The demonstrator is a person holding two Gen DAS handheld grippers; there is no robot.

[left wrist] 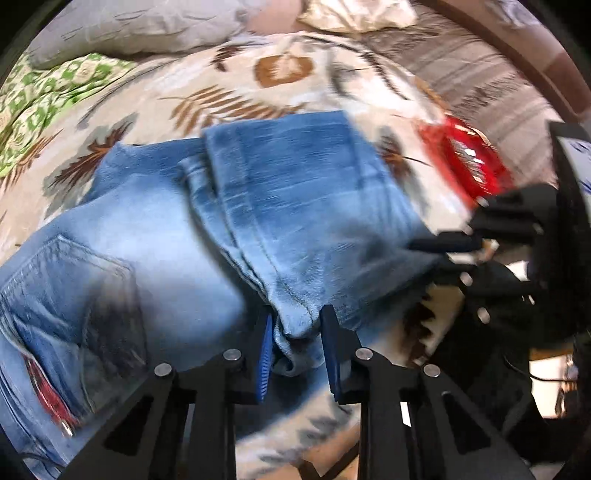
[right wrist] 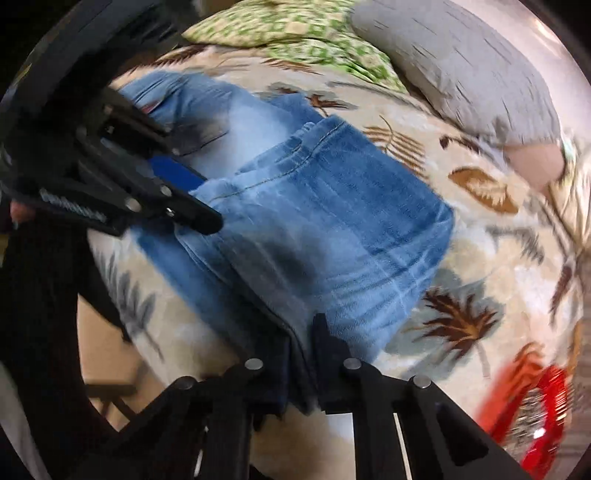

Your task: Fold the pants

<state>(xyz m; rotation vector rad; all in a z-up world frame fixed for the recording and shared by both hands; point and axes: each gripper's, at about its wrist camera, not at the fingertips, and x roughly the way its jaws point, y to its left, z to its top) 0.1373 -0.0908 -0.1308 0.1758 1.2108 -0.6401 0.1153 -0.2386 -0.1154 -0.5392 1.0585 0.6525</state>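
Faded, soft blue denim pants [left wrist: 280, 206] lie partly folded on a leaf-print bedspread [left wrist: 258, 85]. Left gripper [left wrist: 295, 332] pinches a bunched hem edge; right gripper [right wrist: 301, 347] is clamped on the opposite folded edge.

Left claw [left wrist: 297, 332] clamped on hem edge of faded blue denim pants [left wrist: 295, 199], blue pads [left wrist: 264, 354] either side of bunched fabric. Right claw [left wrist: 448, 251] at right, pinching same folded leg layer. Pants lie on leaf-print beige bedspread [left wrist: 258, 77]. Blurred red shiny packet [left wrist: 465, 155] beside pants. Green patterned cloth [left wrist: 48, 96] and grey pillow [left wrist: 122, 29] upper left.
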